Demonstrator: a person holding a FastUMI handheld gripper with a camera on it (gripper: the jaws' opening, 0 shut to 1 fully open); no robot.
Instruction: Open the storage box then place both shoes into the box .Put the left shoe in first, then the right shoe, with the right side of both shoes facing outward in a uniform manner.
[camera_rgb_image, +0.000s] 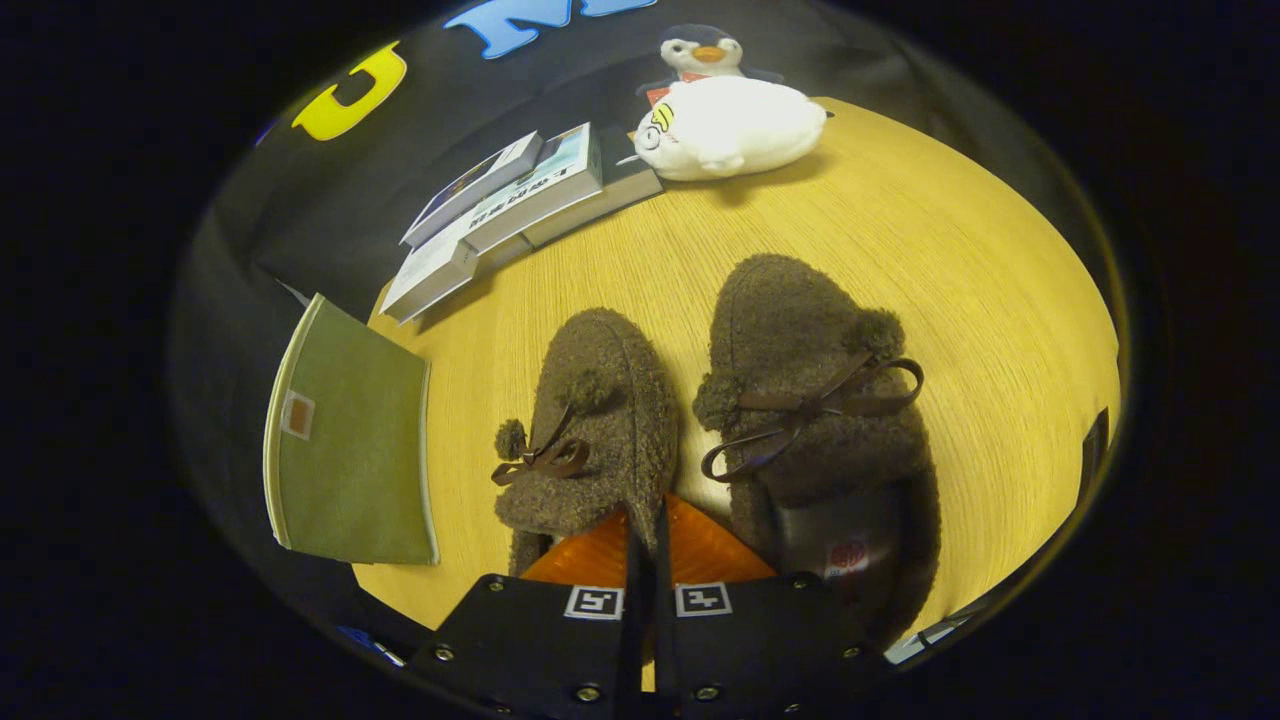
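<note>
Two fuzzy brown shoes sit side by side on the wooden surface, toes pointing away from the camera. Left shoe is the one nearer the green box; it has a pompom and a thin brown bow on top. Right shoe is just beside it, not clearly touching, same bow and pompoms, dark insole with a small label visible at its heel opening.

Tongs: the two fingers are pressed together, only a thin seam between them, nothing gripped. Their tips sit right at the heel end of the left shoe, over the gap between the two shoes. Can't tell whether the tips touch the shoe's fleece or just hover above it.

Storage box: green fabric-covered panel with a pale edge trim and a small tag, lying at the surface edge beside the left shoe, apart from it. Looks flat/closed from here; can't tell which face is the lid.

Beyond the shoes: a stack of books fanned out at the far edge of the surface. Next to the books, a white plush toy lying on its side, and a penguin plush behind it against the booth wall.
</note>
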